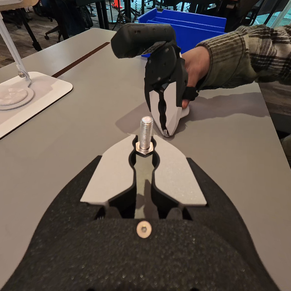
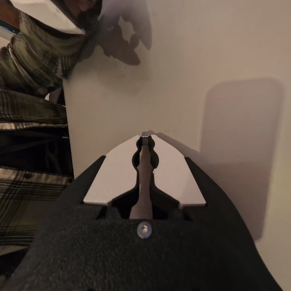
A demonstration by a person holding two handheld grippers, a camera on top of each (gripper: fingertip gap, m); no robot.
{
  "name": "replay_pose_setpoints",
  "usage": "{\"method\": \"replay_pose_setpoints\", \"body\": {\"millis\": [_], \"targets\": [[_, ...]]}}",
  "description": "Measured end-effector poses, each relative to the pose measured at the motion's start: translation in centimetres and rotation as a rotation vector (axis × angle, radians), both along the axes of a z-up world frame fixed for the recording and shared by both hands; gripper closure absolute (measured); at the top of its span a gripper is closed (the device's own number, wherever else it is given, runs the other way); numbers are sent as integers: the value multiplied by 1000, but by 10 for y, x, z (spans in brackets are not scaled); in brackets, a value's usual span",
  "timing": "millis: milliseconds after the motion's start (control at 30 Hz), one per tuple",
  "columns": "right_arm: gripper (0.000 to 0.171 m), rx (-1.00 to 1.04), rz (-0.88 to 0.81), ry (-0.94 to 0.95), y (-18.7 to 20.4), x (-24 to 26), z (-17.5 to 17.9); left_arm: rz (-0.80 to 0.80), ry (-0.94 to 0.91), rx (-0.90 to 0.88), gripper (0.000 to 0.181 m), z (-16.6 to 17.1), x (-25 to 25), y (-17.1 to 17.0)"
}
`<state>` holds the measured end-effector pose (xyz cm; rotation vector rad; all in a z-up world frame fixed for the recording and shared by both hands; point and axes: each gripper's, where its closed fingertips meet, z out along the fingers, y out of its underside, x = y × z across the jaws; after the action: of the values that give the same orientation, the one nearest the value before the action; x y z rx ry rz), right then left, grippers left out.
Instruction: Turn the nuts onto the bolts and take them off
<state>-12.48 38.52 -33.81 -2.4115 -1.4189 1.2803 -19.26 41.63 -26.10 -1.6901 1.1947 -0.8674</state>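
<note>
My left gripper (image 1: 144, 142) is shut on the hex head (image 1: 144, 149) of a silver bolt (image 1: 146, 132) that stands upright, thread up, on the grey table (image 1: 88, 119). My right gripper (image 1: 165, 133) shows in the left wrist view just right of the bolt, tips down at the table, shut on a small silver nut (image 1: 164, 131). In the right wrist view my right gripper (image 2: 145, 137) pinches that nut (image 2: 145, 138) edge-on at the very tips, close over the table (image 2: 173, 78).
A white stand base (image 1: 31, 94) lies at the table's left. A blue bin (image 1: 189, 23) stands at the far edge. A person's hand and plaid sleeve (image 1: 244, 55) hold the right gripper. The table's edge (image 2: 67, 126) and plaid clothing (image 2: 31, 110) are at the left in the right wrist view. Left tips to right tips: about 11 cm. My left gripper's tips are some 30 cm from the white stand base (image 1: 31, 94).
</note>
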Motion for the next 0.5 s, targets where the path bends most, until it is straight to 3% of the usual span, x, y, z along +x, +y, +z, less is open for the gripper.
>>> {"method": "replay_pose_setpoints", "body": {"millis": [200, 400, 500], "targets": [[162, 148, 56, 29, 3, 0, 0, -11, 3, -6, 166, -2, 2, -2], [135, 382, 97, 16, 12, 6, 4, -35, -14, -16, 166, -2, 5, -5], [133, 635, 77, 79, 31, 2, 40, -49, -18, -15, 166, -1, 7, -8]]}}
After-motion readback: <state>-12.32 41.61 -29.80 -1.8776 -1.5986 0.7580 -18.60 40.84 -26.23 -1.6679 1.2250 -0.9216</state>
